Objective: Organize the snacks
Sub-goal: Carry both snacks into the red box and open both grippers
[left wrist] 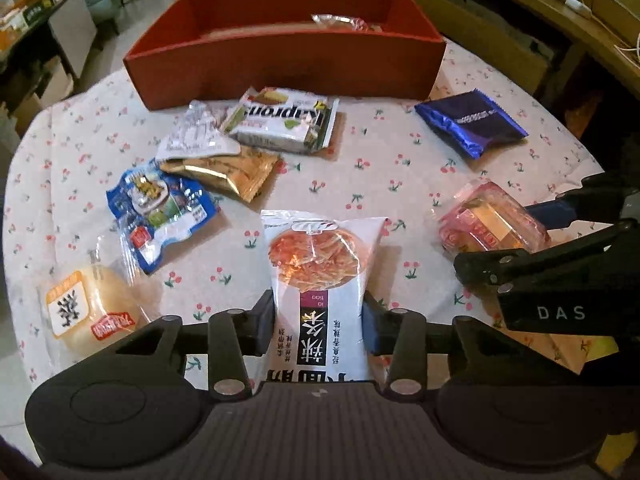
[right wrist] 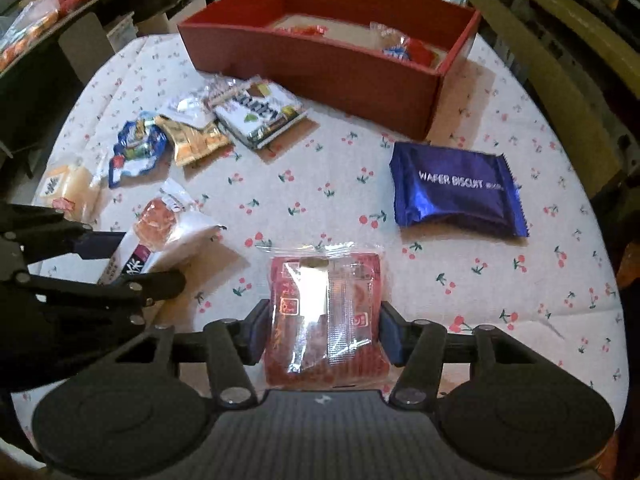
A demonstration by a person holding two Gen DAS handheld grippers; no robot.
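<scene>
Two handheld grippers reach low over a cherry-print tablecloth (right wrist: 320, 168), each closed on a snack packet. The left gripper (left wrist: 320, 320) points straight ahead, its blue pads pressed against both sides of a white packet of spicy strips (left wrist: 324, 272) that rests lengthwise on the cloth. The right gripper (right wrist: 324, 330) sits level beside it, fingers pinching the sides of a clear-wrapped red snack (right wrist: 326, 312).

Each camera catches the other tool from the side — the left view shows the right gripper (left wrist: 540, 228) entering from the right edge around the red snack (left wrist: 490, 220), while the right view shows the left gripper (right wrist: 120, 260) at the left edge with the white packet (right wrist: 160, 236) tilted up in its grip.

Further out, a round bun (left wrist: 88, 308) lies at the near left, then a blue-and-white pouch (left wrist: 160, 212), a gold packet (left wrist: 228, 172), a silver wrapper (left wrist: 196, 132) and a green-and-white wafer pack (left wrist: 280, 120) clustered together. A dark blue wafer biscuit pack (right wrist: 456, 192) lies well apart on the right; its lettering reads plainly only in the right view.

At the far edge stands the red box (right wrist: 320, 68). Only the right view looks down past its wall, where several wrapped snacks (right wrist: 400, 46) lie inside.
</scene>
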